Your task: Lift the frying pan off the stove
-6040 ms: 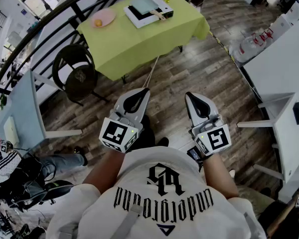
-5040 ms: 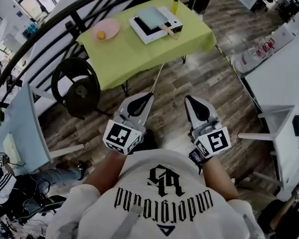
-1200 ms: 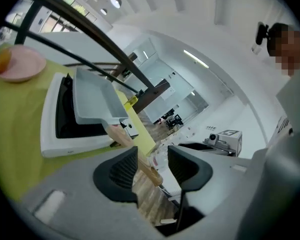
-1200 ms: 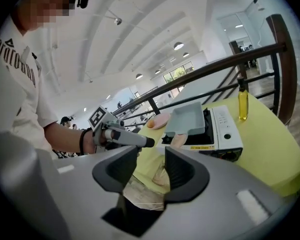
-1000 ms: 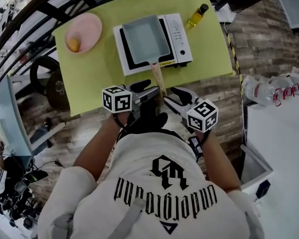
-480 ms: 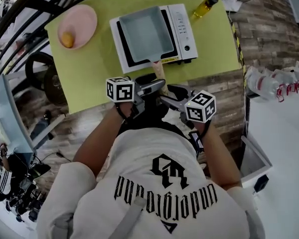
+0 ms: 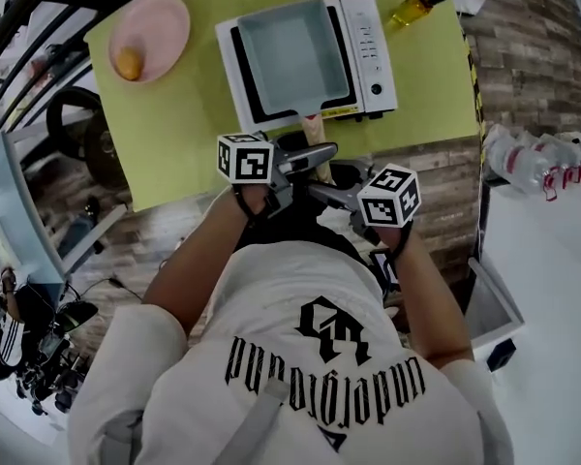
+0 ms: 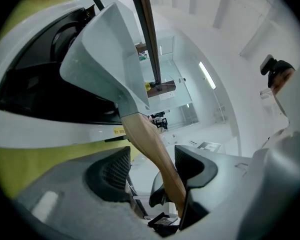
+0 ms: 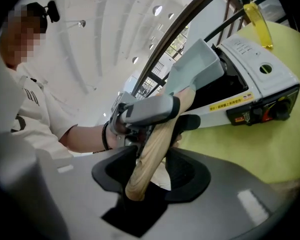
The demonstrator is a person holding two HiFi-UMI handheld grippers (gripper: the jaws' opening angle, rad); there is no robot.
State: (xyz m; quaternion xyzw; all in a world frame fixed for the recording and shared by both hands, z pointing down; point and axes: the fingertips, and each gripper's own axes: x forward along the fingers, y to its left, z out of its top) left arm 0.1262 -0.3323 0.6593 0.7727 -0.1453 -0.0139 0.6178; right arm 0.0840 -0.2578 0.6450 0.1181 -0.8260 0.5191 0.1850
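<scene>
— What are we standing over?

— A table [image 7: 174, 124] under a yellow-green cloth, on a wood-plank floor [image 7: 523, 66]. A black railing [image 7: 34, 13] curves past its far left side. We see a pink plate [image 7: 160, 13] at the far left and a yellow bottle [image 7: 416, 6] at the far right.

— And the frying pan?

— The frying pan [image 7: 295, 51] rests on the stove [image 7: 373, 56], close to the near edge. Its wooden handle [image 7: 313, 124] juts over that edge toward us. Bare cloth lies left of the stove.

— Our grip?

— Our left gripper [image 8: 152, 166] has just been opening. Its jaws are spread, the handle beside one and clear of the other. Our right gripper [image 9: 152, 176] has just been closing, jaws apart round the handle's end, not clamped.
</scene>
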